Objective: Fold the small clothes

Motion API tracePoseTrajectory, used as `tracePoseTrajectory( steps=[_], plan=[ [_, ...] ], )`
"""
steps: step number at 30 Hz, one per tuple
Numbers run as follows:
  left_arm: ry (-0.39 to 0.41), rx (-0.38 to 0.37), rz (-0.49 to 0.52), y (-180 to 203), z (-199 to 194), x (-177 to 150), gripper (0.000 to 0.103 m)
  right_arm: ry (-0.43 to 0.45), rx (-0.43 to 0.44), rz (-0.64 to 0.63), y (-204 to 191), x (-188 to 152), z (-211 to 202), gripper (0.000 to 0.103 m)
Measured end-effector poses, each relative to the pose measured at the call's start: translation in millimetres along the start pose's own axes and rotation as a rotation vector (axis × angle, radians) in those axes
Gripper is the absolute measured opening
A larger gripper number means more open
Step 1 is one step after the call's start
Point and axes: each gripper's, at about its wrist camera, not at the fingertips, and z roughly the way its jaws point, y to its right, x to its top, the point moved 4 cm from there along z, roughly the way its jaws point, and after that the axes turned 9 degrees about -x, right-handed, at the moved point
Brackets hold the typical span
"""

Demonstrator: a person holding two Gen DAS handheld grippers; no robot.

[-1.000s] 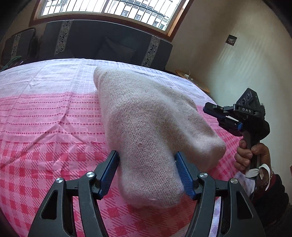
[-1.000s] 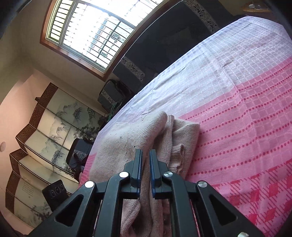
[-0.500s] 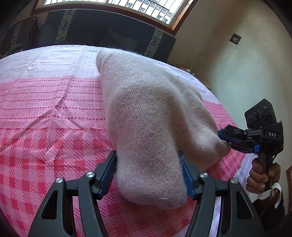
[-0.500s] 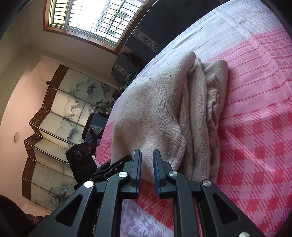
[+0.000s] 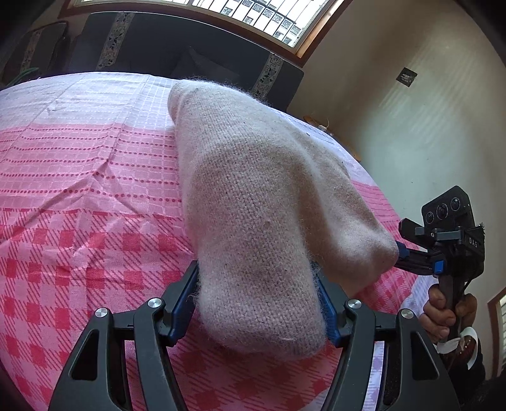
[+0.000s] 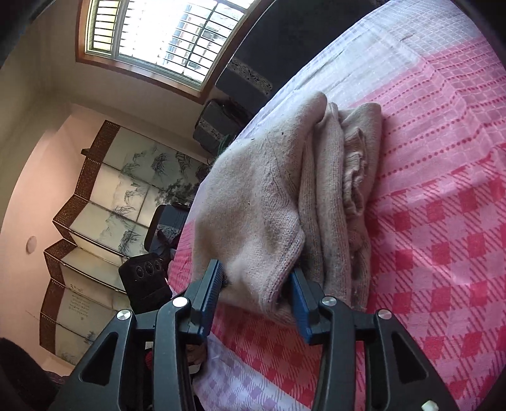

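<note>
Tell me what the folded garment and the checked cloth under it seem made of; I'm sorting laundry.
Beige sweater: looks like fuzzy wool or wool-like knit, with visible stitch rows and a hairy halo. Pink checked cloth: thin woven fabric, probably cotton, matte, with creases.

In the left wrist view we see the folded sweater (image 5: 259, 202) lying on the tablecloth (image 5: 79, 189), running from frame centre toward the lower middle, its near end between our left gripper (image 5: 257, 300) fingers. Our right gripper (image 5: 408, 253) sits at the right edge, beside the sweater's right corner. A sofa (image 5: 189, 47) stands behind, window (image 5: 253, 12) above.
</note>
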Motion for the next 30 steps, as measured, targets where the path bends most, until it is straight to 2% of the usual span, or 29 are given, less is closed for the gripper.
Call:
tracePoseTrajectory(
  steps=[3, 5, 6, 8, 12, 14, 15, 17, 19, 21, 23, 24, 26, 28, 30],
  plan=[
    [0.000, 0.003, 0.001, 1.6, 1.4, -2.1, 0.066, 0.052, 0.007, -0.052, -12.0, 9.2, -1.9, 0.040],
    [0.000, -0.002, -0.002, 1.3, 1.2, -2.9, 0.067, 0.020, -0.063, -0.038, -4.0, 16.3, 9.8, 0.044],
    [0.001, -0.003, -0.003, 1.1, 1.2, -3.0, 0.067, -0.003, -0.061, 0.000, 3.7, 17.5, 16.4, 0.050],
    [0.001, -0.004, -0.004, 0.3, 0.3, -3.3, 0.067, -0.030, 0.039, 0.075, 13.7, 21.8, 29.4, 0.050],
    [0.001, -0.005, -0.004, 0.1, -0.1, -3.0, 0.067, -0.018, 0.124, 0.189, 25.5, 38.1, 42.3, 0.050],
    [0.001, -0.005, -0.004, 0.1, -0.1, -3.0, 0.067, 0.029, 0.069, 0.175, 26.8, 46.2, 39.7, 0.029],
    [0.001, -0.004, -0.004, 0.2, 0.0, -3.0, 0.067, 0.047, 0.016, 0.161, 27.7, 48.7, 38.9, 0.013],
    [0.000, -0.004, -0.003, 0.0, -0.3, -3.4, 0.067, 0.071, -0.049, 0.144, 30.1, 48.7, 35.6, 0.012],
    [0.000, -0.003, 0.000, 0.8, -1.1, -3.8, 0.068, 0.121, -0.129, 0.072, 23.3, 46.9, 23.0, 0.011],
    [-0.003, -0.005, 0.006, 2.2, -1.1, -4.7, 0.070, 0.179, -0.159, 0.019, 15.4, 46.5, 4.2, 0.011],
    [-0.007, 0.005, 0.015, 4.6, -0.7, -5.4, 0.070, 0.166, -0.205, -0.018, 16.1, 47.5, 4.5, 0.011],
    [-0.008, 0.007, 0.016, 5.1, -0.8, -5.5, 0.070, 0.129, -0.221, -0.019, 21.5, 47.3, 12.5, 0.011],
    [-0.006, 0.004, 0.013, 4.4, -1.8, -5.8, 0.070, 0.081, -0.179, 0.031, 34.0, 49.1, 23.5, 0.011],
    [-0.006, 0.003, 0.011, 5.6, -2.3, -5.4, 0.070, 0.098, -0.079, 0.107, 43.3, 49.5, 15.6, 0.018],
    [-0.006, 0.006, 0.013, 8.7, -1.8, -4.8, 0.070, 0.134, -0.051, 0.134, 44.8, 46.3, 3.6, 0.022]
  ],
)
